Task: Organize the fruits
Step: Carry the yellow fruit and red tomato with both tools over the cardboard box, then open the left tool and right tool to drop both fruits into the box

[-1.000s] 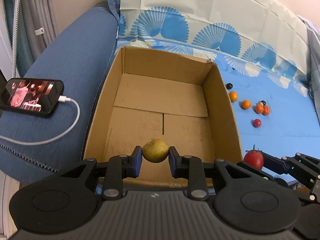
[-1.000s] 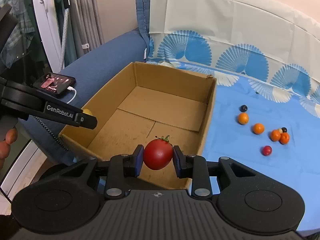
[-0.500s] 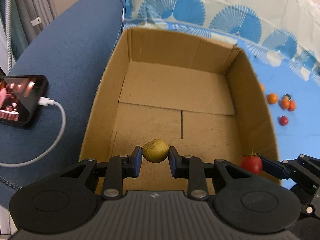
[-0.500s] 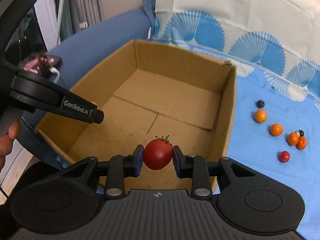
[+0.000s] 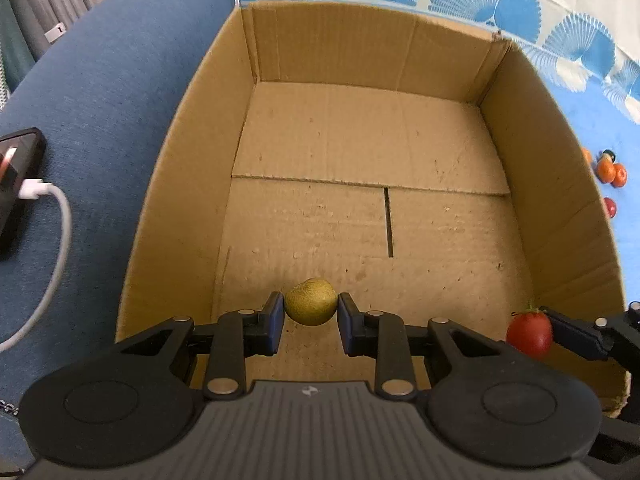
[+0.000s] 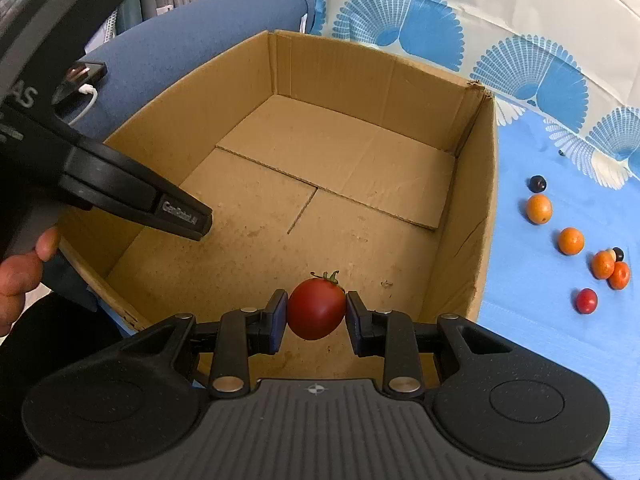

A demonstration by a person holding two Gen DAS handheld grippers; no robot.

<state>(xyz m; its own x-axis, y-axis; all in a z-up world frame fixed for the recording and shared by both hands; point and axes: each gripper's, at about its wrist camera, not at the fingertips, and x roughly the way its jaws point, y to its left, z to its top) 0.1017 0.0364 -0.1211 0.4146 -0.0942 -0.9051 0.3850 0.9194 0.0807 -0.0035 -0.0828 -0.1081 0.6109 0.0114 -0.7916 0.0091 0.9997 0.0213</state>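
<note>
My left gripper (image 5: 311, 307) is shut on a small yellow-green fruit (image 5: 310, 301), held inside the open cardboard box (image 5: 168, 184) above its near floor. My right gripper (image 6: 316, 309) is shut on a red tomato (image 6: 316, 309) with a green stem, also inside the box near its front right corner. In the left wrist view the tomato (image 5: 529, 333) shows at the lower right with one right finger beside it. In the right wrist view the left gripper's finger (image 6: 176, 210) reaches in from the left; its fruit is hidden.
Several small orange, red and dark fruits (image 6: 571, 241) lie on the blue patterned cloth (image 6: 552, 320) right of the box. A blue sofa arm (image 5: 100, 92) on the left carries a phone (image 5: 14, 184) with a white cable (image 5: 56, 248). A person's hand (image 6: 20, 276) grips the left tool.
Both grippers have sunk and moved forward, from above the box's near rim to inside it. Each still holds its fruit. The box now fills most of both views.
</note>
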